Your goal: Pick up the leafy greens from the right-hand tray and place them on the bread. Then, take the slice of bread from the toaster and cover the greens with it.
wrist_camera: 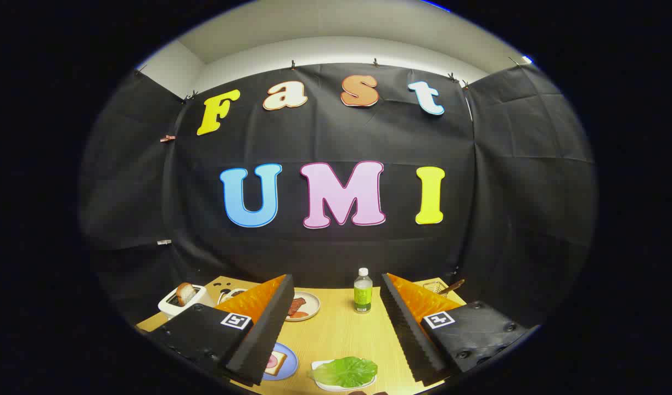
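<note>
Surface was a light wooden table [341, 334], boxed in by black cloth booth walls [511, 192] with a pale ceiling above.

Gripper [334, 323] was wide open, holding nothing, fingers spread well apart over the table.

Around it: a small bottle [363, 291] with a green label and white cap stood upright beyond the fingers, toward the back of the table, between the two fingertips but nearer the right one. A plate of reddish food [304, 306] sat just beside the left fingertip, partly hidden by it. Something with a brown handle [451, 287] poked out behind the right finger; couldn't tell what it was.

Leafy greens [345, 371] lay flat on a white tray [326, 384], between the fingers, low and close. Bright green, crinkled, one broad leaf.

Bread on a blue plate [287, 363] sat just left of the tray, half covered by the left finger, with something pink on it. White toaster [178, 303] stood at the far left with a slice of bread [184, 293] sticking up out of it.
</note>
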Action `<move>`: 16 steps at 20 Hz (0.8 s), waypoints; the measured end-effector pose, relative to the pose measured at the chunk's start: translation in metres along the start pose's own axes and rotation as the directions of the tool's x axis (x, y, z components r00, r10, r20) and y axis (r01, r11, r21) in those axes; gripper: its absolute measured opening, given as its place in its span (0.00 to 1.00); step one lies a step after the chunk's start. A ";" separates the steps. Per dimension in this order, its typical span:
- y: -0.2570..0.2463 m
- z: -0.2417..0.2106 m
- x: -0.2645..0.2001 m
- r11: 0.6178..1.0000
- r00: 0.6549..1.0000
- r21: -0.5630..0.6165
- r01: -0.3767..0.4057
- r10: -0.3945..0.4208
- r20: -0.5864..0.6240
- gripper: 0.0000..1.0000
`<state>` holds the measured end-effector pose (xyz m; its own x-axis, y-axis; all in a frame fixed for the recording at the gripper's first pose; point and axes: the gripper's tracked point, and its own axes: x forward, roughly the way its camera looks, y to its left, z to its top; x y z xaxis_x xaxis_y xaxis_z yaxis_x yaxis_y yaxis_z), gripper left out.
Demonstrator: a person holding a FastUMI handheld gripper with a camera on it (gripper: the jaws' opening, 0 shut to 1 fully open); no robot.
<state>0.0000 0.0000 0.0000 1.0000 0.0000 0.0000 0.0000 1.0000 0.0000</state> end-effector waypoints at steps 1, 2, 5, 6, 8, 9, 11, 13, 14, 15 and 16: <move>-0.003 0.000 0.000 1.000 1.000 -0.009 0.007 -0.007 0.000 0.98; -0.006 -0.001 0.001 1.000 1.000 -0.016 0.009 -0.009 0.001 0.98; -0.006 -0.008 0.004 1.000 1.000 -0.023 0.004 -0.004 -0.018 0.98; -0.005 -0.009 0.005 1.000 1.000 -0.026 0.000 -0.001 -0.023 0.98; -0.006 -0.007 0.006 0.999 1.000 -0.038 0.001 -0.001 -0.019 0.98; -0.005 -0.008 0.007 0.999 1.000 -0.042 -0.005 0.004 -0.019 0.98; -0.002 -0.012 0.009 0.999 0.999 -0.045 -0.017 0.015 -0.029 0.98; 0.000 -0.014 0.010 0.999 0.999 -0.046 -0.027 0.025 -0.035 0.98; -0.001 -0.016 0.011 0.999 0.999 -0.045 -0.030 0.028 -0.038 0.98; 0.000 -0.017 0.012 0.998 0.999 -0.044 -0.034 0.032 -0.041 0.98; 0.001 -0.019 0.014 0.998 0.998 -0.042 -0.040 0.038 -0.047 0.98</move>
<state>0.0137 0.0009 -0.0192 0.9982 0.0379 -0.0470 -0.0399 0.9983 -0.0423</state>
